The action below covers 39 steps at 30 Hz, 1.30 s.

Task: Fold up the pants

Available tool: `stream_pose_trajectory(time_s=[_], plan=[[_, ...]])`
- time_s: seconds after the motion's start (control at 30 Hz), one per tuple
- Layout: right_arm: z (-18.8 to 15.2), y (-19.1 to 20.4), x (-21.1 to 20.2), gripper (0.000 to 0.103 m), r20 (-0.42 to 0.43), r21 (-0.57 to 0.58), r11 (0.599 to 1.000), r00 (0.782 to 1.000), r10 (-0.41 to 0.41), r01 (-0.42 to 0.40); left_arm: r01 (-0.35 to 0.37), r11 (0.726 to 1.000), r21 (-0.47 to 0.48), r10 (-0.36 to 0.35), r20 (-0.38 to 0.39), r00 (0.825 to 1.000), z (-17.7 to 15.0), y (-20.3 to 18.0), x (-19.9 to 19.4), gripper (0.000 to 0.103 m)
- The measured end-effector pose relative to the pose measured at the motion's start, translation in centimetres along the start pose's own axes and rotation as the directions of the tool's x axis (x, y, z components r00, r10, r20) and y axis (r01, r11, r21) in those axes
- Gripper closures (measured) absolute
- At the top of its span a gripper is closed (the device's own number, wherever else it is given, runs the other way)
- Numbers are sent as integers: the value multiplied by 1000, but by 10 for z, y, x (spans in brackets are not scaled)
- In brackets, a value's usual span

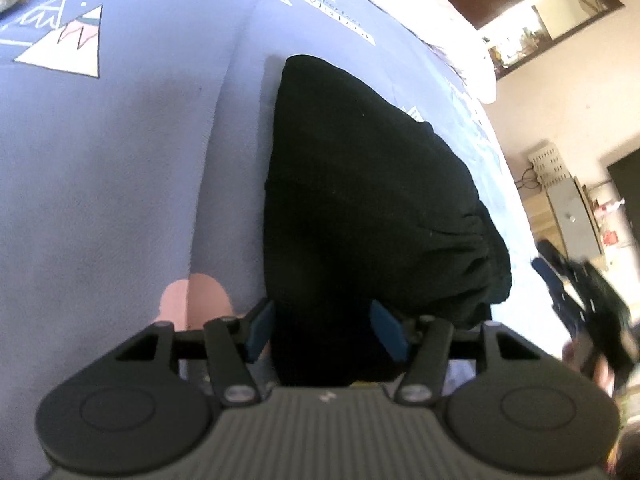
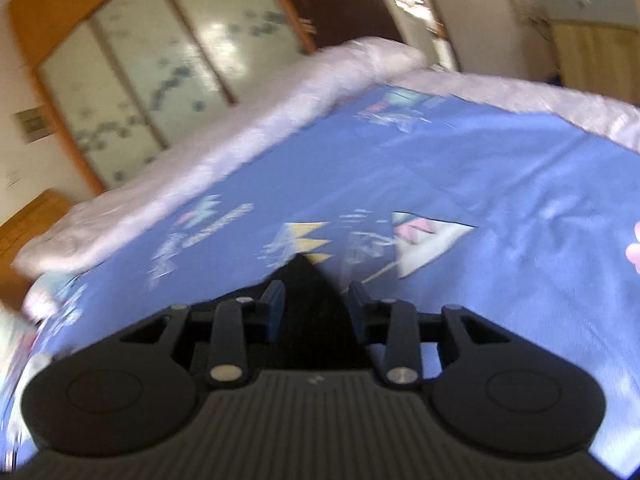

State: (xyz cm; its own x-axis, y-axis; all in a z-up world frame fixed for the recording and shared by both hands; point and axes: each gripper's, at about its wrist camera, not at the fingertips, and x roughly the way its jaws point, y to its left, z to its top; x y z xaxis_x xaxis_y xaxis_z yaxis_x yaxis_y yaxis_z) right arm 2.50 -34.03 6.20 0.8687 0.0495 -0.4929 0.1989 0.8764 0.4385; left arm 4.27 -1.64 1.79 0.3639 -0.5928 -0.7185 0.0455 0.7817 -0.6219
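Observation:
Black pants (image 1: 360,208) lie in a folded, bunched heap on the blue patterned bedsheet (image 1: 120,160). In the left wrist view my left gripper (image 1: 322,330) has its blue pads on either side of the near edge of the pants, with black cloth filling the gap. In the right wrist view my right gripper (image 2: 316,312) also has black cloth of the pants (image 2: 312,320) between its pads, a pointed corner sticking out forward over the sheet (image 2: 480,200). The right gripper (image 1: 588,312) shows blurred at the right edge of the left view.
The bed has a pale pink cover (image 2: 200,140) along its far edges. A wooden wardrobe with frosted sliding doors (image 2: 132,64) stands behind the bed. A grey cabinet (image 1: 572,208) and a dark door (image 1: 628,192) stand to the right.

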Motion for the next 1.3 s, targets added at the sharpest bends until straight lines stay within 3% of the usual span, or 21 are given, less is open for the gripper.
stream_pose_trajectory(time_s=[0.1, 0.17, 0.2, 0.27, 0.33, 0.5, 1.0, 1.13, 1.3], plan=[[-22, 18, -6, 65, -30, -118, 993, 1000, -6, 2, -78, 996, 47, 79, -17, 997, -5, -7, 8, 50], [-43, 19, 13, 67, -125, -188, 979, 986, -106, 81, -124, 987, 104, 124, 1, 992, -10, -16, 13, 50], [-52, 12, 27, 69, -190, -192, 972, 966, -175, 138, -141, 982, 128, 142, 4, 990, -12, -21, 13, 50], [-54, -5, 23, 69, -191, -46, 991, 973, -133, 127, -169, 973, 160, 169, 10, 985, -15, -27, 8, 50], [-47, -6, 9, 66, -181, 18, 994, 978, -103, 108, -187, 966, 178, 184, 31, 982, -19, -29, 0, 49], [-44, 15, -29, 65, -131, -43, 998, 990, -50, 45, -237, 950, 204, 227, 74, 971, -33, -34, -18, 47], [-96, 50, -50, 65, -274, 9, 1000, 961, 25, -23, -373, 884, 282, 331, 186, 925, -66, -45, -58, 43], [-108, 58, -65, 65, -273, 50, 999, 962, 24, -10, -422, 858, 294, 364, 233, 902, -77, -49, -66, 25], [-118, 57, -77, 63, -272, 81, 996, 962, -14, 38, -463, 833, 302, 385, 285, 878, -86, -55, -78, 22]])
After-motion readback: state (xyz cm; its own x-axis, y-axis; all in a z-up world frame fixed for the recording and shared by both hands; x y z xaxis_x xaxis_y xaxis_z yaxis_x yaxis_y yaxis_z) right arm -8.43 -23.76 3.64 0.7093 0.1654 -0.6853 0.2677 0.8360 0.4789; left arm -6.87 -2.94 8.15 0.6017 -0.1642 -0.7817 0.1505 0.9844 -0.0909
